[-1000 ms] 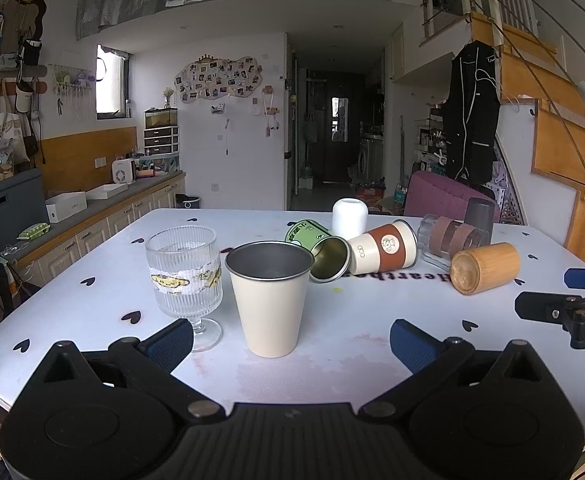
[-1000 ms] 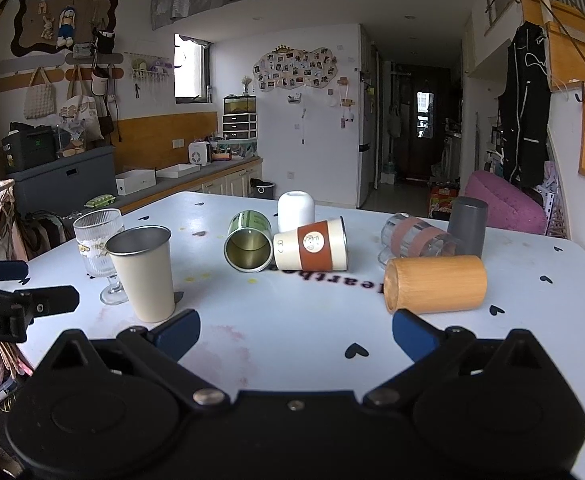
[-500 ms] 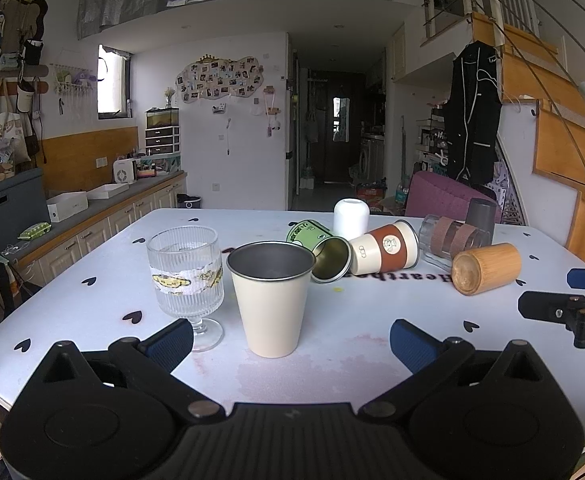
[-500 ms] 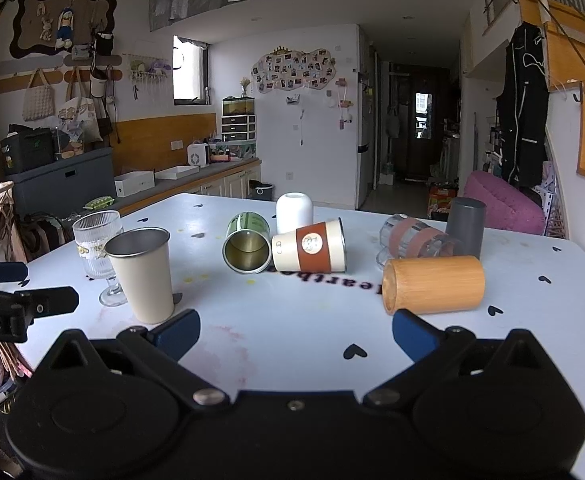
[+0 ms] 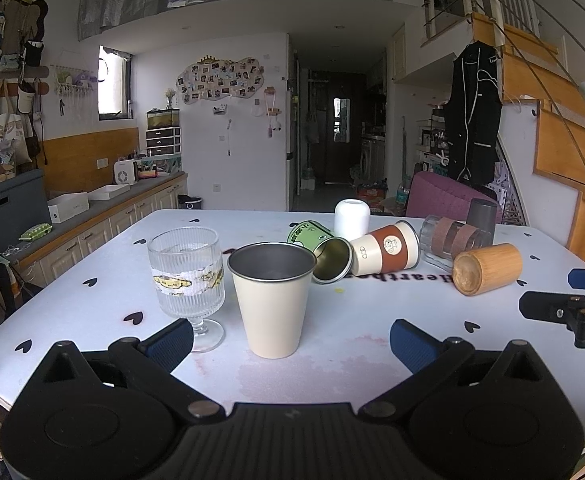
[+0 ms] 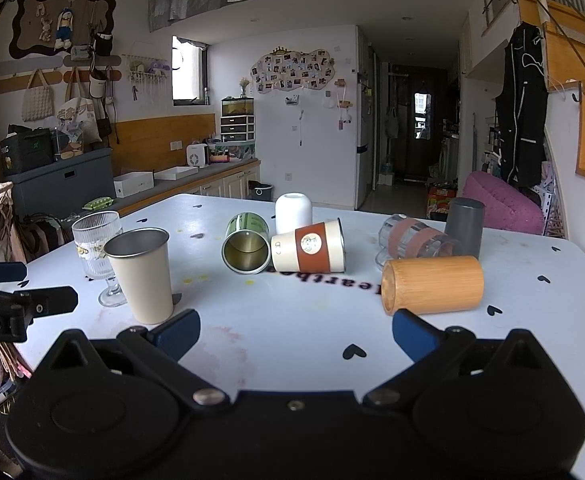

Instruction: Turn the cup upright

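Several cups lie on their sides on the white table (image 6: 300, 320): a bamboo cup (image 6: 432, 285) (image 5: 486, 269), a white and brown paper cup (image 6: 308, 246) (image 5: 386, 247), a green metal cup (image 6: 246, 242) (image 5: 320, 250) and a clear glass with brown bands (image 6: 412, 238) (image 5: 450, 238). A cream metal cup (image 5: 270, 300) (image 6: 142, 276) stands upright. My left gripper (image 5: 290, 340) is open, just in front of the cream cup. My right gripper (image 6: 294, 330) is open, near the bamboo cup.
A ribbed wine glass (image 5: 188, 280) (image 6: 96, 252) stands upright left of the cream cup. A white cup (image 6: 293, 208) and a dark grey cup (image 6: 464, 226) stand mouth down at the back. The table's left edge is close to the wine glass.
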Tool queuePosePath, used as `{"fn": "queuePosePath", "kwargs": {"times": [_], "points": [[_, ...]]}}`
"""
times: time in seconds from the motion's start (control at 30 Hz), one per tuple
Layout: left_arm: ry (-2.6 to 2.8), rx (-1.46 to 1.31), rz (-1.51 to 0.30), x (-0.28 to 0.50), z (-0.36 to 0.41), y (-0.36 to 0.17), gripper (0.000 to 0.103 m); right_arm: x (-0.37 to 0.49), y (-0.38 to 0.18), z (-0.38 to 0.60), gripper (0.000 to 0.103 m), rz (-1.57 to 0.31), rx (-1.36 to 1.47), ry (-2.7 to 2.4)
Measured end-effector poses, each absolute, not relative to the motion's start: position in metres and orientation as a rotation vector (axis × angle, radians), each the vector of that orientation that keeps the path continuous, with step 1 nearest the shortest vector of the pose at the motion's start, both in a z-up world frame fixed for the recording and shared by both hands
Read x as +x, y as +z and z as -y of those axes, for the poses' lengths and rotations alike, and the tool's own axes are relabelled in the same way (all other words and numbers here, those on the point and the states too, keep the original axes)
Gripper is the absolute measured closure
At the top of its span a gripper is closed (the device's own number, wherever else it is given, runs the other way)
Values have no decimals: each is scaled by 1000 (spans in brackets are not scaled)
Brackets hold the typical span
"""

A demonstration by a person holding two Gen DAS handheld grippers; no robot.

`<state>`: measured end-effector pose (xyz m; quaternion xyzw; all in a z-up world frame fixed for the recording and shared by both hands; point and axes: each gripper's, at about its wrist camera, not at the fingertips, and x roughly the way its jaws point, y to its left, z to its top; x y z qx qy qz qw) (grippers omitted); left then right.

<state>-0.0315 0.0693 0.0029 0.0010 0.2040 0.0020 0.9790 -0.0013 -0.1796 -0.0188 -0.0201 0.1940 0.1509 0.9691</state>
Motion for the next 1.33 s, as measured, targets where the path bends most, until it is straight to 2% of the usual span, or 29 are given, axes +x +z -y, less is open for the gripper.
{"fn": "queuePosePath", "kwargs": {"times": [1.33], "points": [[20, -3, -412, -30, -76, 5, 0, -1, -20, 182, 0, -390, -39, 303]]}}
